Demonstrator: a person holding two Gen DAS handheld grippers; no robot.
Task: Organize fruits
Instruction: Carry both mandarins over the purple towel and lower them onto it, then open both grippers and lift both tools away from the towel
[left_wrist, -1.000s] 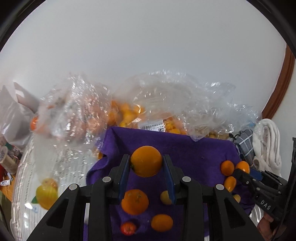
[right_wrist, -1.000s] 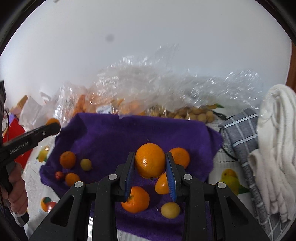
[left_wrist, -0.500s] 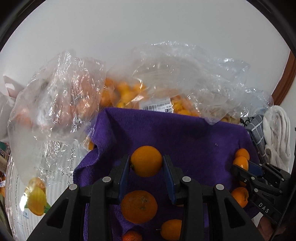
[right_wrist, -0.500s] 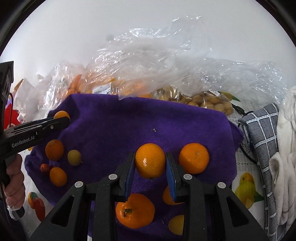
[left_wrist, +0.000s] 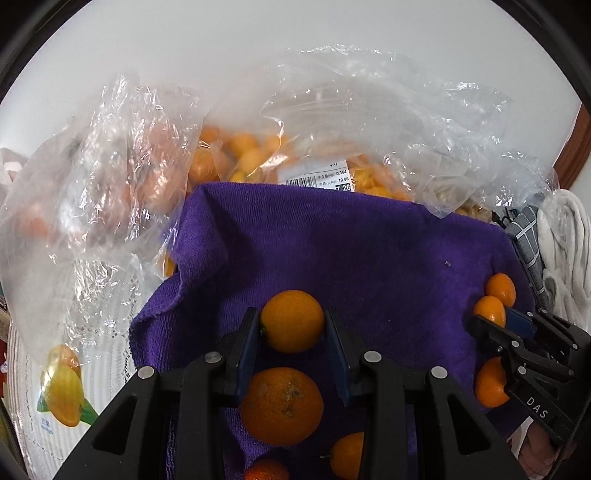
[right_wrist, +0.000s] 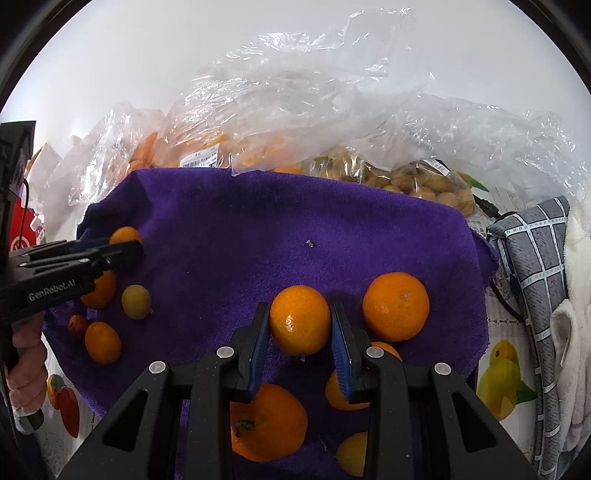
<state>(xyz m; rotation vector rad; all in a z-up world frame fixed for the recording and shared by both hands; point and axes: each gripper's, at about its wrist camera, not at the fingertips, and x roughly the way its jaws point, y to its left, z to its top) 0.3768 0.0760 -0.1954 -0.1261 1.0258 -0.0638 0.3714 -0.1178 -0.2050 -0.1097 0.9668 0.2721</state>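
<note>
Left gripper (left_wrist: 291, 323) pinches a small orange (left_wrist: 291, 320) between its blue pads, low over the purple towel (left_wrist: 351, 251). Right gripper (right_wrist: 300, 326) likewise clamps its own orange (right_wrist: 300, 320). Loose oranges lie on the towel: a large orange (right_wrist: 396, 306) at 2 o'clock of the right gripper's catch. Farther, at 12 o'clock, clear plastic bags (left_wrist: 332, 122) of fruit stand against the wall.

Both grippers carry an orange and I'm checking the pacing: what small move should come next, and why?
Probably lower both a little further and release. The left gripper and right gripper each clamp an orange just over a bare patch of the purple towel.
</note>
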